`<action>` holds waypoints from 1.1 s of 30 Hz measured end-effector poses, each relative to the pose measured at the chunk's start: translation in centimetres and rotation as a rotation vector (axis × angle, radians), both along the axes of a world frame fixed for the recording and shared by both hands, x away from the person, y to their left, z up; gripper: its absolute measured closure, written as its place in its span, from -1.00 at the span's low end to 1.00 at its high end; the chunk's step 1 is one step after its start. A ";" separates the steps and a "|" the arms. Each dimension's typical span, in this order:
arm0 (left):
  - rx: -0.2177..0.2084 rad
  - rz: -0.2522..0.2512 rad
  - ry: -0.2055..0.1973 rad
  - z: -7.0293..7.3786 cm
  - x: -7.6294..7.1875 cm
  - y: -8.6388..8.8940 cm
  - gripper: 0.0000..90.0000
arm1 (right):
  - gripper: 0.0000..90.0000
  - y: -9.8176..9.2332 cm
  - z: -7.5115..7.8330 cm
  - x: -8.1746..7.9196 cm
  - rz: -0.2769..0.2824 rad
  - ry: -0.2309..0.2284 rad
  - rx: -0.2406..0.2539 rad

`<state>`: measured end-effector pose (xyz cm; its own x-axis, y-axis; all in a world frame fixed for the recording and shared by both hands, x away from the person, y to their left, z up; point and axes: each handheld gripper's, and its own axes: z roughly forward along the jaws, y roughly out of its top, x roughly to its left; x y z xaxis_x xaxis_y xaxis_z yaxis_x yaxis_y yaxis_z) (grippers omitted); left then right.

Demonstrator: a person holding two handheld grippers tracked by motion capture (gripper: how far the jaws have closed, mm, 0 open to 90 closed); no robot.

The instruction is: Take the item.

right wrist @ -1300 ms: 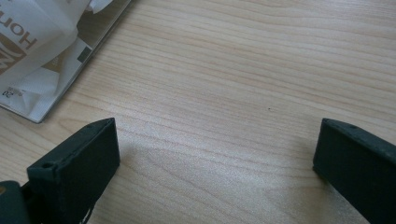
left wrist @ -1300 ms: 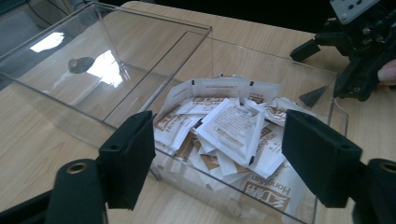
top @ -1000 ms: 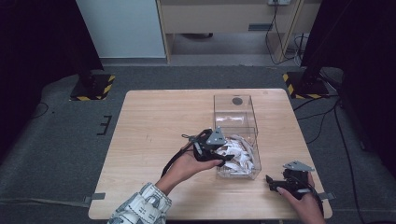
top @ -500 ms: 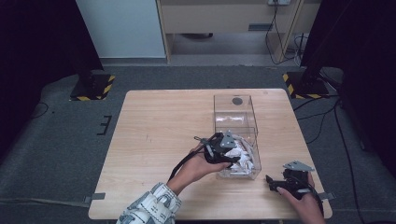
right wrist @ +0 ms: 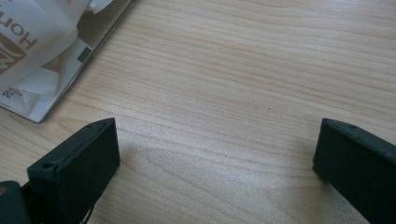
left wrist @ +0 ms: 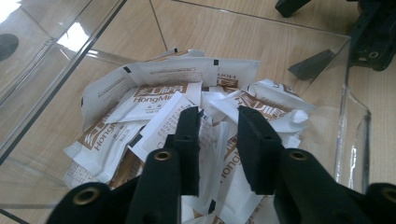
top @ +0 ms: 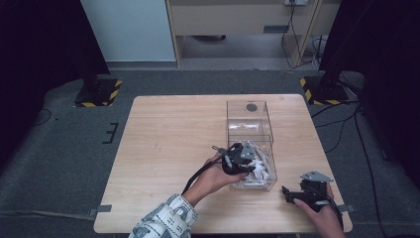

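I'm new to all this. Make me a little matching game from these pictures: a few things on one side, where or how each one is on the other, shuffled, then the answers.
Things:
1. left gripper
2. right gripper
3. white sachets
4. clear plastic box

Places or states:
A. piled in the near compartment of the box
B. jaws spread wide over bare table wood
C. stands on the table, its far compartment without sachets
D. jaws a little apart, down over the pile

Pairs: 1-D, 2-B, 3-A, 4-C
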<state>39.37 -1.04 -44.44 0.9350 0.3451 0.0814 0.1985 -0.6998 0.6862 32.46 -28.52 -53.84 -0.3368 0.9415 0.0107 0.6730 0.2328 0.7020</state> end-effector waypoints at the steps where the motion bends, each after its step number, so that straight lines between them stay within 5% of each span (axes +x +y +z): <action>1: -0.006 0.001 0.002 0.1 0.1 0.1 0.66 | -0.98 0.0 0.0 0.0 0.001 0.002 0.001; 8: -0.038 0.006 0.030 0.4 0.4 0.6 0.98 | -0.98 0.0 0.0 0.0 0.000 0.000 0.000; 15: -0.100 0.022 0.039 1.1 0.7 1.5 0.99 | -0.98 0.0 0.0 0.0 0.000 0.000 0.000; 33: -0.151 0.033 0.020 2.5 1.1 2.5 0.99 | -0.98 0.0 0.0 0.0 0.000 0.000 0.000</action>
<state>40.46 1.41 -41.96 0.9238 0.3827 0.0076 0.2346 -0.5820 0.7786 32.45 -28.52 -53.84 -0.3367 0.9415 0.0107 0.6732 0.2328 0.7019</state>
